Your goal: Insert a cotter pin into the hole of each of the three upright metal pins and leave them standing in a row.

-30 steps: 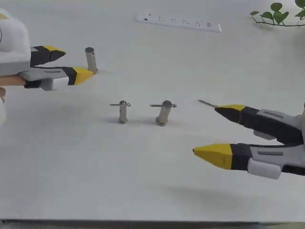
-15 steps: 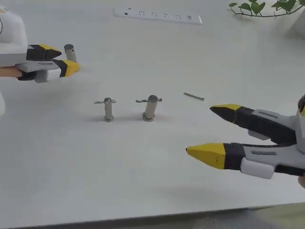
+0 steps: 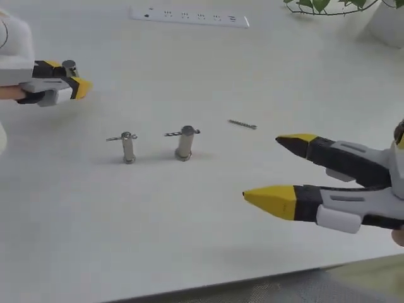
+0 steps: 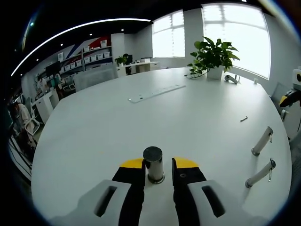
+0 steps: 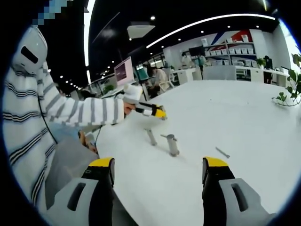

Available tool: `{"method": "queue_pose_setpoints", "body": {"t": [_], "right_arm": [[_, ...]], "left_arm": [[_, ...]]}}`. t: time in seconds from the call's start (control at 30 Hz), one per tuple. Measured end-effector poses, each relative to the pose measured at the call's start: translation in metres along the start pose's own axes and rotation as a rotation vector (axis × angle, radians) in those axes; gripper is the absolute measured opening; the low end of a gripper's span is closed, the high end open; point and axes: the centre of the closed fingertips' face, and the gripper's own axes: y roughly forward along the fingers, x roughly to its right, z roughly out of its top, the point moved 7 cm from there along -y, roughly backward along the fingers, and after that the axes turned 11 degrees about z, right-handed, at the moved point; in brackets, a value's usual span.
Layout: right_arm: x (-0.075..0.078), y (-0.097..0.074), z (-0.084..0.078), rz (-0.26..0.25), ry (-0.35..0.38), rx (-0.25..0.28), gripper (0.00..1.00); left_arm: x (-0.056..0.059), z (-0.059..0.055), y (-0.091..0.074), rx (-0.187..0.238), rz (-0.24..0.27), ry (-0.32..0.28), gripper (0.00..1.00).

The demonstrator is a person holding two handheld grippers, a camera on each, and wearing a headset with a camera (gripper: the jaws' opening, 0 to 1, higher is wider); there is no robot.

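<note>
Black jaws with yellow tips on the white left gripper (image 3: 81,78) and right gripper (image 3: 261,167); grey-and-white striped sleeve (image 5: 89,112).

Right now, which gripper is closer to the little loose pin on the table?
Right. The right gripper hovers just beside the cotter pin; the left gripper is far off, around a metal pin.

This is looking like an open-plan office: a broad white table (image 4: 117,122) is carrying a power strip (image 4: 155,92), shelves (image 4: 96,56) and a monitor (image 5: 123,70) are lining the room, and a potted plant (image 4: 212,54) is standing by bright windows (image 4: 237,35).
</note>
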Motion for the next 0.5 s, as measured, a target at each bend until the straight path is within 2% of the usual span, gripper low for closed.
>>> {"method": "queue_pose_setpoints", "body": {"t": [0.13,0.23,0.4,0.5], "right_arm": [[0.0,0.0,-0.001,-0.005,0.005,0.0,0.81],[0.0,-0.001,-0.004,-0.011,0.011,-0.003,0.84],[-0.002,-0.002,-0.008,-0.017,0.035,-0.001,0.91],[-0.003,-0.002,-0.011,-0.02,0.047,-0.007,0.93]], "left_arm": [[-0.006,-0.002,0.005,-0.045,0.035,0.017,0.15],[-0.006,-0.002,0.006,-0.056,0.021,-0.011,0.13],[-0.005,-0.002,0.007,-0.068,0.009,0.012,0.12],[-0.006,-0.002,0.008,-0.08,0.006,-0.026,0.12]]}}
